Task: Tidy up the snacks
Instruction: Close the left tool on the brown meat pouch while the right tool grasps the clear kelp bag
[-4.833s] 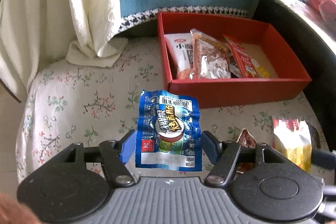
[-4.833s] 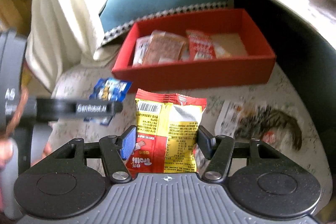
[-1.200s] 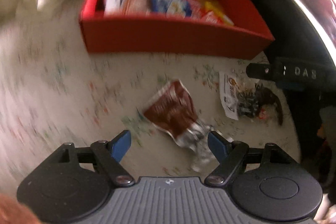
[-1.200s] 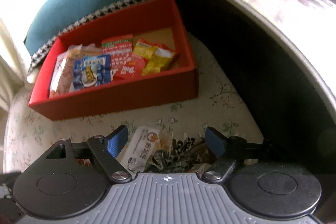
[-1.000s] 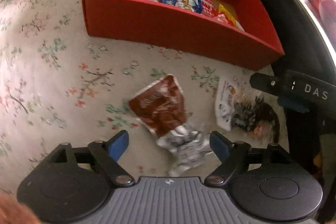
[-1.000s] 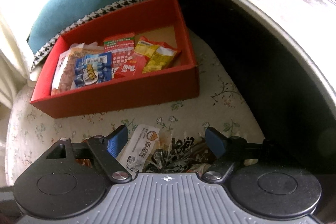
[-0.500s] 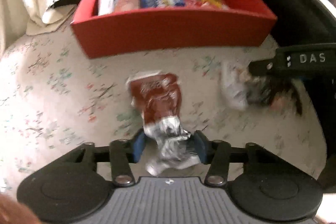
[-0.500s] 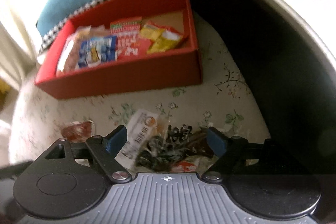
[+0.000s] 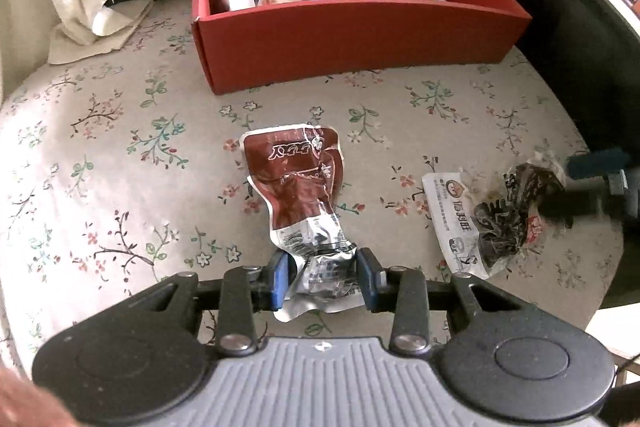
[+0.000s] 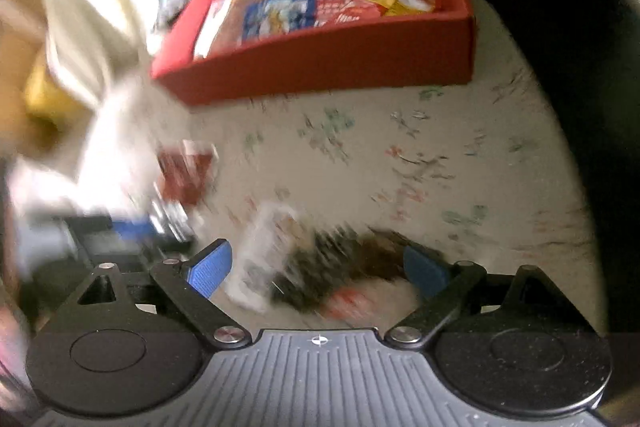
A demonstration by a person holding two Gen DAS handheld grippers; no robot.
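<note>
My left gripper (image 9: 323, 277) pinches the crumpled silver end of a brown snack pouch (image 9: 298, 179) — glossy, creased, white lettering — lying mid-way across the floral cushion (image 9: 120, 155), in front of the red box (image 9: 352, 31) at its far edge. My right gripper (image 10: 318, 267) is spread wide around a clear packet (image 10: 316, 263) of dark contents with a white label, near the cushion's right edge — that view is blurred.

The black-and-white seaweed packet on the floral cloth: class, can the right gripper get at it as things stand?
Probably yes. The right gripper is open, its jaws either side of the seaweed packet, nothing lying between. That view is blurred, so exact alignment is unclear.
</note>
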